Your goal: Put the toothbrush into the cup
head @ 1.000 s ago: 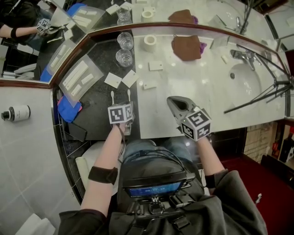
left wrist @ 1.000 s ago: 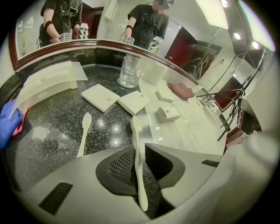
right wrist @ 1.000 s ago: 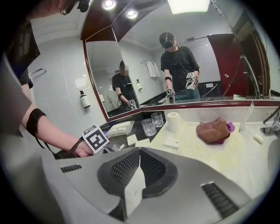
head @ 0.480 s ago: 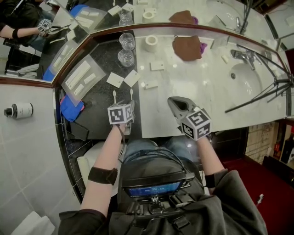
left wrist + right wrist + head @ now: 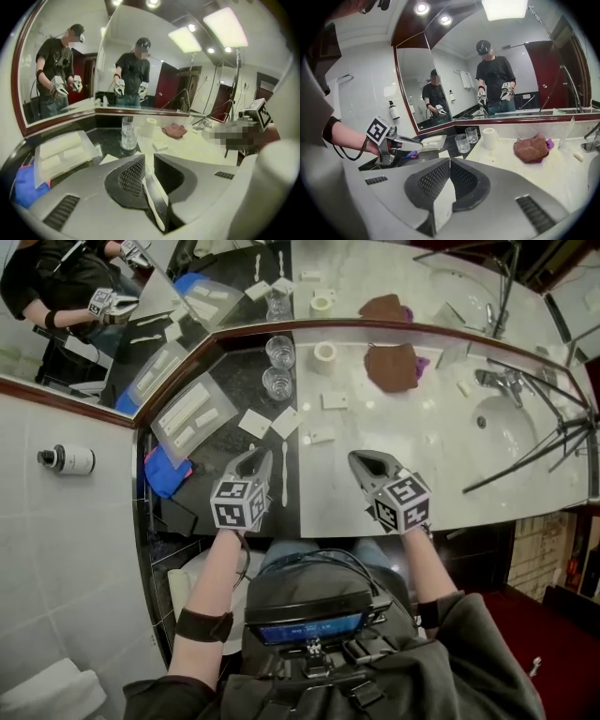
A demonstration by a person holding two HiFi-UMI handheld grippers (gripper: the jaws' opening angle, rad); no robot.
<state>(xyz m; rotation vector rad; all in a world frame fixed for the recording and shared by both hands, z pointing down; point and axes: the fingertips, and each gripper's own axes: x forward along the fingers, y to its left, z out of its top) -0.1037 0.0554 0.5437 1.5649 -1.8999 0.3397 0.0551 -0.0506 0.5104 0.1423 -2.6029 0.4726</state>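
Left gripper jaws have just been closing and are now narrow on the toothbrush, which runs lengthwise along the fingers. The cup is straight ahead of those fingertips, well apart. Right gripper is pinched together, empty, and farther from the cup. Brush likely needs tipping upright.

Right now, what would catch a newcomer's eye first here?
Low in the head view, the left hand-held gripper, whose jaws have just been closing, pinches a toothbrush; beside it the right hand-held gripper is shut and empty. Beyond them stand two glass cups before a mirror.
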